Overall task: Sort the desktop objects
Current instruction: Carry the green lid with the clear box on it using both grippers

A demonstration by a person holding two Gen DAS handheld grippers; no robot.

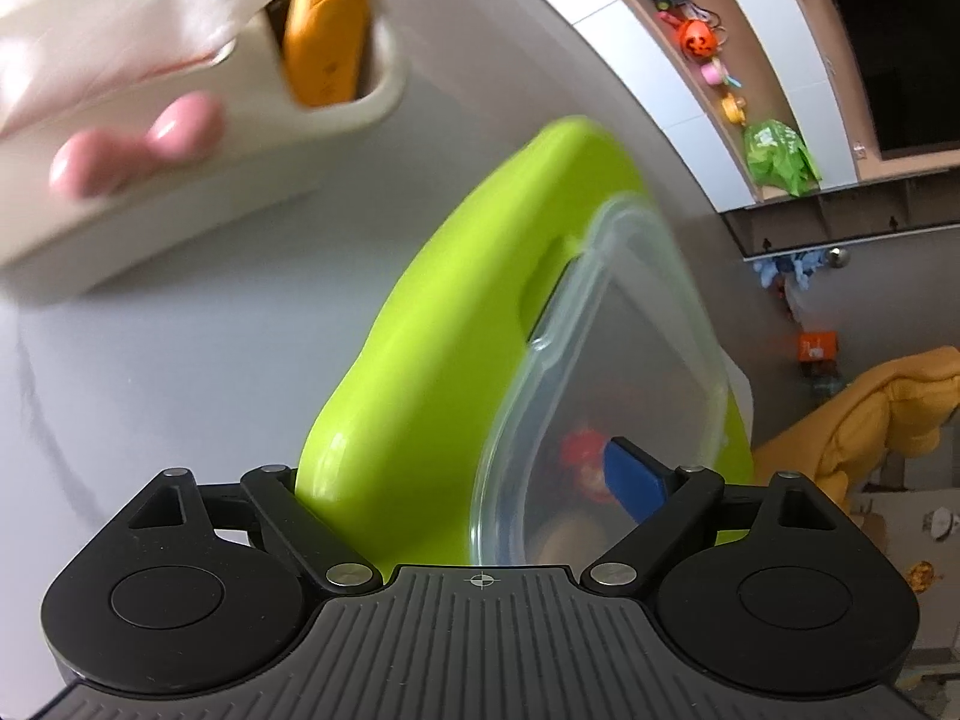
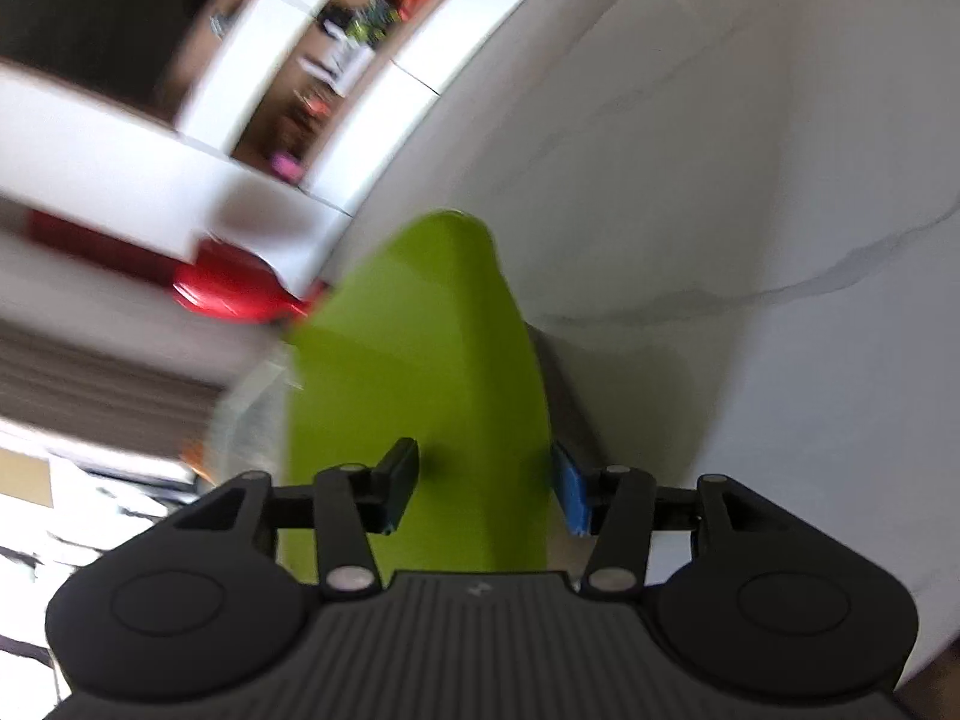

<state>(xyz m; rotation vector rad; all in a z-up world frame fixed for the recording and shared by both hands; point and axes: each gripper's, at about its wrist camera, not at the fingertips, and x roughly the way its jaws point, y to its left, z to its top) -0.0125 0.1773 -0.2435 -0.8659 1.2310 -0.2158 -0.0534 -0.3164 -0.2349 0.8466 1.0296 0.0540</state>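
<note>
Lime-green smooth plastic box (image 1: pixel 432 360) with clear snap lid (image 1: pixel 606 360), tilted above white marbled desktop (image 1: pixel 180 372), near its far edge.

Left gripper (image 1: pixel 480 480) spread wide, straddling box and lid; contact unclear.

Right gripper (image 2: pixel 486 486) half-spread around green wall, pads apparently not pressing.

Judgement: rigid, light, slippery; contents may shift. Grip wall below rim, not flexible lid.

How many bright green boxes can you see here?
1. The green box, with a clear lid, sits close in front of both cameras, against the white table; both views show the same box. Others may lie outside the views.
</note>
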